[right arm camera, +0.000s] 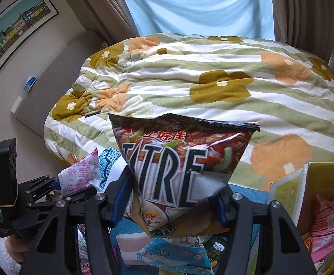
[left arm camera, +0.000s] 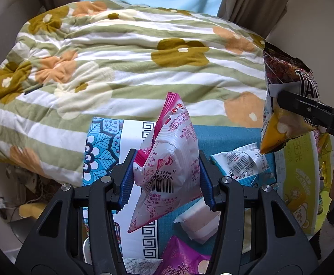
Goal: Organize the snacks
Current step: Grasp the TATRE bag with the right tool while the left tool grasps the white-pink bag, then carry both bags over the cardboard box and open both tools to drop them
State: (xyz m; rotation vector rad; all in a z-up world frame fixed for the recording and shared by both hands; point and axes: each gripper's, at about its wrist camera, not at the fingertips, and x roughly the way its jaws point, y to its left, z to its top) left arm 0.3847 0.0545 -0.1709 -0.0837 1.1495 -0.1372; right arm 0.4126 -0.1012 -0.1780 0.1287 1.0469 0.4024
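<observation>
Now both hands carry a snack clear of the table.

My left gripper (left arm camera: 167, 178) is clamped on the crinkly pink packet (left arm camera: 169, 160), my right gripper (right arm camera: 171, 197) on the glossy dark chip bag (right arm camera: 180, 160). I'd keep both squeezes light, since the puffy foil buckles, and head for the yellow box (right arm camera: 323, 176).

Box (right arm camera: 309, 178) contents cut by edge

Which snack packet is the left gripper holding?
The pink-and-white packet, barcode facing the camera, pinched in the left gripper. The dark chip bag is in the right gripper; the others lie below.
</observation>
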